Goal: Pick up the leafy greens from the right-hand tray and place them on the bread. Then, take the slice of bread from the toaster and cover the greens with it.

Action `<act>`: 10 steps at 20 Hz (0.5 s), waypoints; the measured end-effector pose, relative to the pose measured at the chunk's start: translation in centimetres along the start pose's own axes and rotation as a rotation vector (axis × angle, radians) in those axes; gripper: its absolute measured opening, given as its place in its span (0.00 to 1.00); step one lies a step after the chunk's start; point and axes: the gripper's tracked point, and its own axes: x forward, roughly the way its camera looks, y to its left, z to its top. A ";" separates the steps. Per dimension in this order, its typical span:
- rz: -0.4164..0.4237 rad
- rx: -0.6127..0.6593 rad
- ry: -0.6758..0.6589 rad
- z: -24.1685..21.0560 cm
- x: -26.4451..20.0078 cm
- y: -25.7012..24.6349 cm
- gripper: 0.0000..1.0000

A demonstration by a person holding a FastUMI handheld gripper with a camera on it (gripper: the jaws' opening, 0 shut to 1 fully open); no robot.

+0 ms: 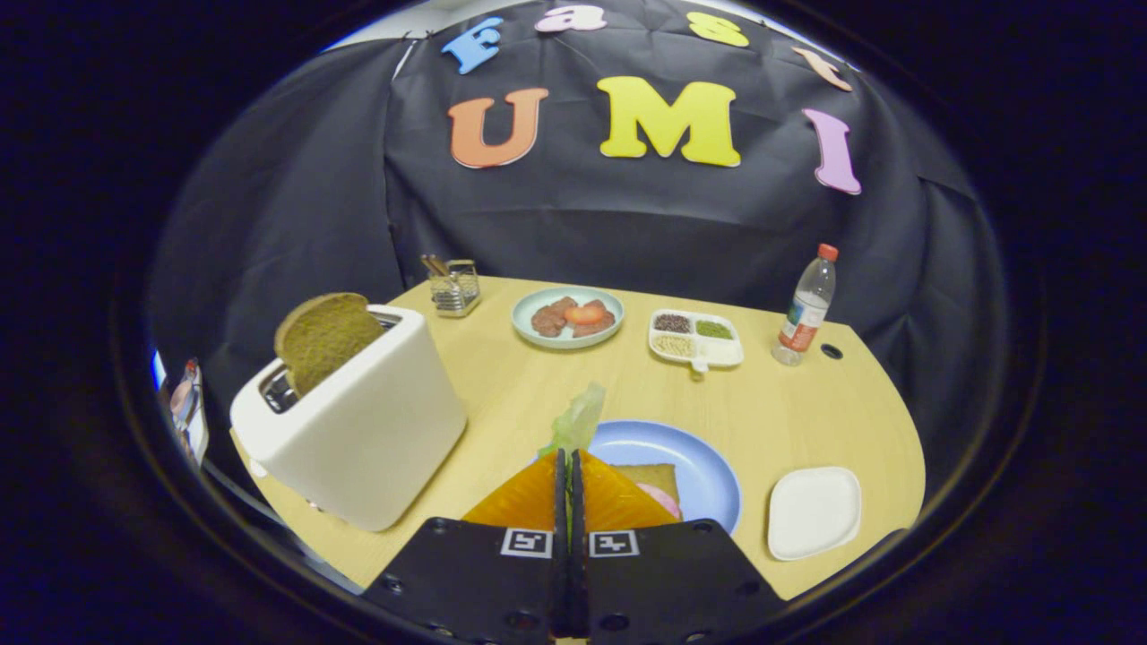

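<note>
My gripper (pixel 568 455) is shut on the leafy greens (pixel 577 417), a pale green leaf that sticks up past the fingertips. Just beyond and to the right of the fingers lies a blue plate (pixel 694 457) with a slice of bread (pixel 652 477) and something pink on it, partly hidden by the fingers. The greens hang above the plate's left edge. To the left stands a white toaster (pixel 358 430) with a brown slice of bread (pixel 324 339) poking out of its slot. A small white square tray (pixel 814 511) lies to the right of the plate.
At the back of the wooden table (pixel 789 412) are a light plate of meat and tomato (pixel 567 318), a white divided dish of seeds (pixel 695 339), a plastic bottle (pixel 806 309) and a wire holder (pixel 453 287). The table's edge runs close behind the toaster.
</note>
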 end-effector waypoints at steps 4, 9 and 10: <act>-0.058 0.013 0.035 -1.5 1.8 -3.7 0.00; -0.084 0.020 0.051 -2.4 2.6 -5.7 0.03; -0.085 0.019 0.047 -2.2 2.4 -5.9 0.04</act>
